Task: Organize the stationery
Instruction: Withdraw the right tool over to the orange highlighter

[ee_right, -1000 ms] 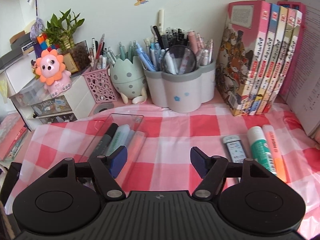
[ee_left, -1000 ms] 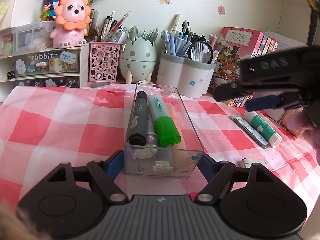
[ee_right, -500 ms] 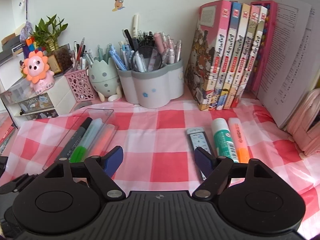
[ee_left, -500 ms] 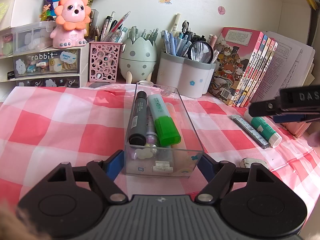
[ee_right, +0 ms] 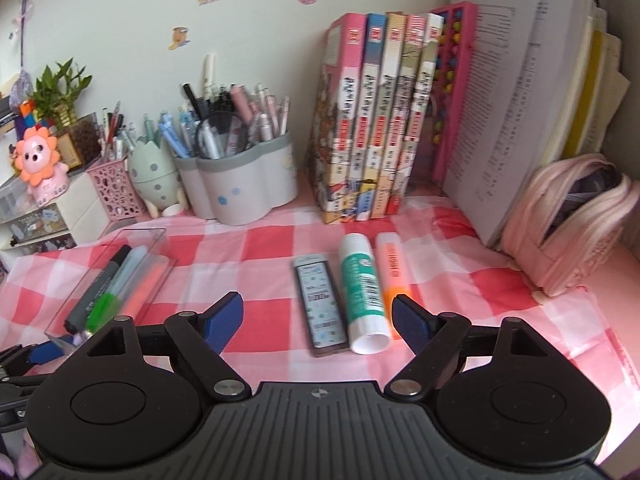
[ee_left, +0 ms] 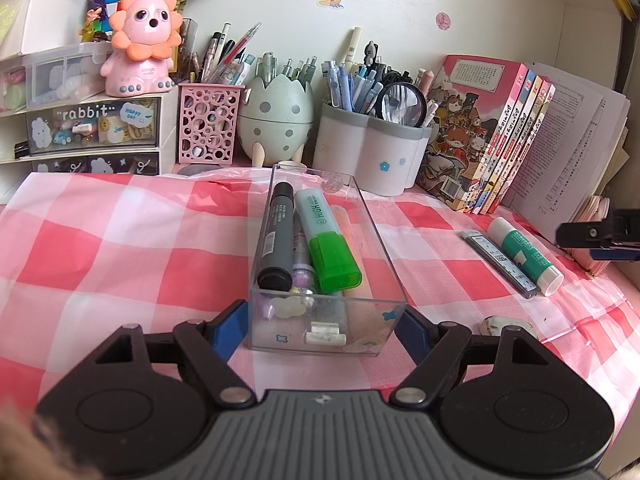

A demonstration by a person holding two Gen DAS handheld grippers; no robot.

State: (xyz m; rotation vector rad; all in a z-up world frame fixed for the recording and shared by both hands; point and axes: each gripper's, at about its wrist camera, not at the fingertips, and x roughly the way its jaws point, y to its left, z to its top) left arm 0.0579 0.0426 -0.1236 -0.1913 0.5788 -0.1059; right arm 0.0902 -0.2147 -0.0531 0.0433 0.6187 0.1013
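Left gripper (ee_left: 322, 326) clamps the near end of the clear tray (ee_left: 380, 240); right gripper (ee_right: 318, 318) stands wide, nothing between its pads.

The checked cloth (ee_left: 120, 248) lies bare left of the tray, while pen pots (ee_left: 368, 160) and books (ee_right: 376, 120) close off the back. Only the right wrist view shows the orange highlighter (ee_right: 394, 276), beside the glue stick (ee_right: 362, 288) and lead case (ee_right: 320, 304), all just ahead of the right gripper, whose jaws have just been opening. The tray holds a black marker (ee_left: 276, 240) and green highlighter (ee_left: 328, 244).
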